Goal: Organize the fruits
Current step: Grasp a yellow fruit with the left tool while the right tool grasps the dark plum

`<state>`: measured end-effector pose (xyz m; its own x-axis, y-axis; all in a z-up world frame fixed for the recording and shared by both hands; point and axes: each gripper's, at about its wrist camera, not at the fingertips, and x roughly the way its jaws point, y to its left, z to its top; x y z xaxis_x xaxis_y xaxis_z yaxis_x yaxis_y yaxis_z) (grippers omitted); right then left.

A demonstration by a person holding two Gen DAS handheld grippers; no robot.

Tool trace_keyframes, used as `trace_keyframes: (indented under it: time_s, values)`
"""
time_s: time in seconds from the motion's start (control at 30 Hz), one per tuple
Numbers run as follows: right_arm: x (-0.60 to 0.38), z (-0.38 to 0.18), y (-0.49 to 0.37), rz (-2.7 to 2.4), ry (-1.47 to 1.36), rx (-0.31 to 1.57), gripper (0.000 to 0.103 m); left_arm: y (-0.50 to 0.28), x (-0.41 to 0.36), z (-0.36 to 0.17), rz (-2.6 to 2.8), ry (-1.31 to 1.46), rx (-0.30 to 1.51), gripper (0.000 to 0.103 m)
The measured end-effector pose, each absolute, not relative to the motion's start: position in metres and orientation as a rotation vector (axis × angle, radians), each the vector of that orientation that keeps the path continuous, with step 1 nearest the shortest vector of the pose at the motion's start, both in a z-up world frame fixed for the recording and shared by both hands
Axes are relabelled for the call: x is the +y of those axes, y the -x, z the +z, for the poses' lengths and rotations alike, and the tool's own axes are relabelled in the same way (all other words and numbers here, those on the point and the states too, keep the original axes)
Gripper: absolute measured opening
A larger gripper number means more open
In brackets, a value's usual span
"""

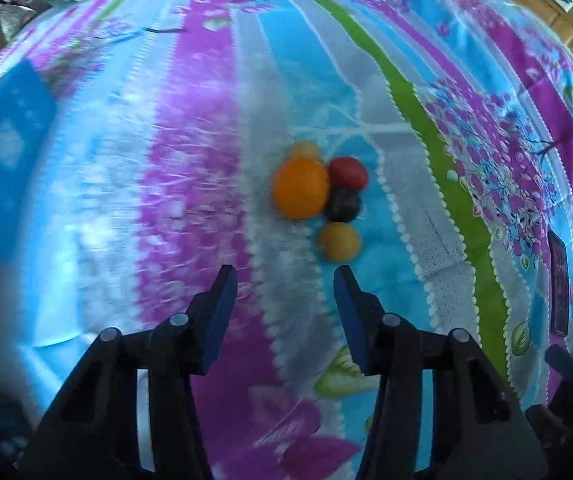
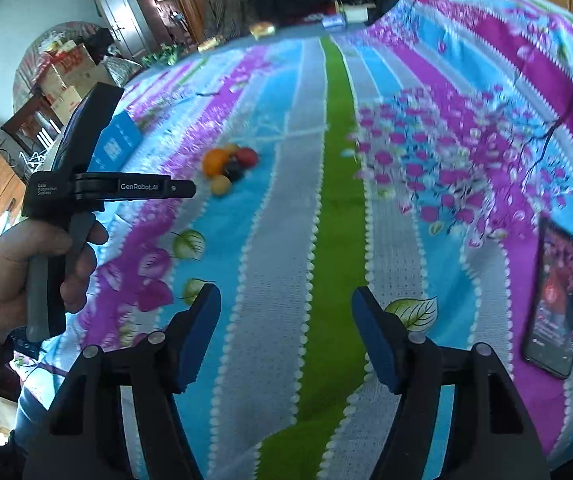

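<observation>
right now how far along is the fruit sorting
Done: nothing visible; the orange, red fruit, dark fruit and yellow fruit sit clustered on the bedsheet. In hand: nothing; left gripper and right gripper are open and empty. Left: all the sorting.

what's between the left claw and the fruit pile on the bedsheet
Nothing visible. The left claw is open above bare bedsheet, and the nearest fruit, the small yellow fruit, lies just past its fingertips with only cloth between. The orange sits behind it.
</observation>
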<state>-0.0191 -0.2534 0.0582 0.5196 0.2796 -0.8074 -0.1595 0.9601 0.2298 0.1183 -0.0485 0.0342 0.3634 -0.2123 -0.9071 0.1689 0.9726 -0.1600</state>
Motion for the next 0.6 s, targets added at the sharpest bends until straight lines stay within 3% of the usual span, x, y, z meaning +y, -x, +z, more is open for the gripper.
trace_keyframes:
  time_s: [0.27,0.33,0.37,0.43,0.6]
  values:
    - [-0.249,0.042,-0.015,0.3,-0.138,1.002,0.069,-0.132,-0.069,0.018,-0.299,0.052,1.112,0.049]
    - [-0.244,0.041,-0.026,0.322,-0.145,0.996,0.069,-0.134,-0.067,0.016,-0.286,0.044,1.103,0.028]
    - [-0.241,0.04,-0.032,0.334,-0.149,0.991,0.067,-0.135,-0.063,0.016,-0.287,0.056,1.101,0.025]
    - [-0.234,0.037,-0.044,0.365,-0.162,0.991,0.06,-0.134,-0.053,0.018,-0.289,0.108,1.1,0.025]
    - [-0.21,0.023,-0.077,0.426,-0.191,0.995,0.055,-0.114,-0.023,0.033,-0.232,0.131,1.045,0.025]
